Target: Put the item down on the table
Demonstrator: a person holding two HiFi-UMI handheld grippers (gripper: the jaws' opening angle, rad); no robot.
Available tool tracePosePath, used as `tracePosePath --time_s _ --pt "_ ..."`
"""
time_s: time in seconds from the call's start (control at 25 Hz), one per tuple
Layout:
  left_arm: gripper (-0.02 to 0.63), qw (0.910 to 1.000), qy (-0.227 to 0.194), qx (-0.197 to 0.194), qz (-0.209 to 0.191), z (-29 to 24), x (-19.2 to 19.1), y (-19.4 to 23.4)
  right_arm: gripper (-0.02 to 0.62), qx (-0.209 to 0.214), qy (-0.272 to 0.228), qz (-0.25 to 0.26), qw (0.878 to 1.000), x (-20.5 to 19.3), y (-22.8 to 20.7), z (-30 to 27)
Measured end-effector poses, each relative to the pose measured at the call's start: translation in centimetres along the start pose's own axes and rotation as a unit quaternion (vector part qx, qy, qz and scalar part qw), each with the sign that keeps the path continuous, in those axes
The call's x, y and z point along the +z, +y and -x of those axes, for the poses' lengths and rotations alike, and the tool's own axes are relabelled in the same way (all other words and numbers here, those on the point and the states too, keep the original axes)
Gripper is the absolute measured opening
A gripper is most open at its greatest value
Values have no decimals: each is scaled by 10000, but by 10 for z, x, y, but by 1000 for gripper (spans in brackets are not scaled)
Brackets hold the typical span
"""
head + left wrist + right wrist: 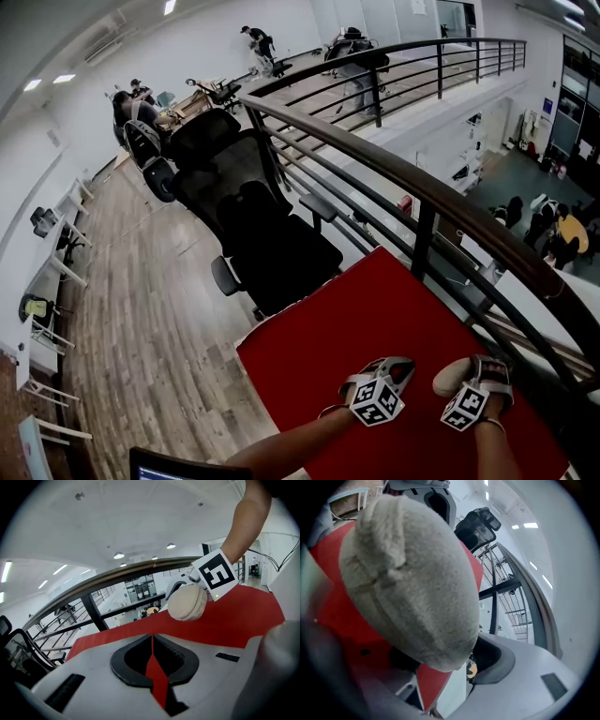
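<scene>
- Right gripper (476, 377): jaws clamped on the beige plush item (412, 583), a rounded, fuzzy, seamed lump. It fills most of the right gripper view and bulges well past the jaw tips.
- Item location: in the right jaws, over the red table (356, 319). In the left gripper view it sits ahead of that tool and to its right, low against the red surface. No view settles whether its underside touches the table.
- Left gripper (152, 641): jaws drawn together with nothing between them. Only a thin sliver of red table shows through the slit. It hovers beside the right tool, apart from the item.
- Step in hand (judgement): end of the carry or start of the set-down. The item is over the table but not released.
- Next move (judgement): lower the right tool until the item's underside takes its weight on the table below the jaws, then part the jaws and back away along the jaw line.
- Handling note (judgement): the item looks soft and round, so it may spring back or roll on release. Open the jaws slowly and keep it inboard of the table edge on the railing side.
</scene>
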State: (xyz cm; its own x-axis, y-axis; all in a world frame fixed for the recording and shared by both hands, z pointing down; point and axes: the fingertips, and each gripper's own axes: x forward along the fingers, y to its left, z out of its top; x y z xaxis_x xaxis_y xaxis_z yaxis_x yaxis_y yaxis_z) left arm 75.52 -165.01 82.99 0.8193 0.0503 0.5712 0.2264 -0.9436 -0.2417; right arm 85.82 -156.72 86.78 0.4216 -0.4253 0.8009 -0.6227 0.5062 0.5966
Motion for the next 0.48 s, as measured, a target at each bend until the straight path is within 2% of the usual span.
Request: tracePosePath --time_s 0.16,0.48 --pt "5 9999 85 -91 21 -11 -6 -7 290 410 157 -151 9989 -13 19 -13" --pt "5 9995 209 -234 48 -26 -18 -16 290 716 82 -518 9960 -17 32 -21"
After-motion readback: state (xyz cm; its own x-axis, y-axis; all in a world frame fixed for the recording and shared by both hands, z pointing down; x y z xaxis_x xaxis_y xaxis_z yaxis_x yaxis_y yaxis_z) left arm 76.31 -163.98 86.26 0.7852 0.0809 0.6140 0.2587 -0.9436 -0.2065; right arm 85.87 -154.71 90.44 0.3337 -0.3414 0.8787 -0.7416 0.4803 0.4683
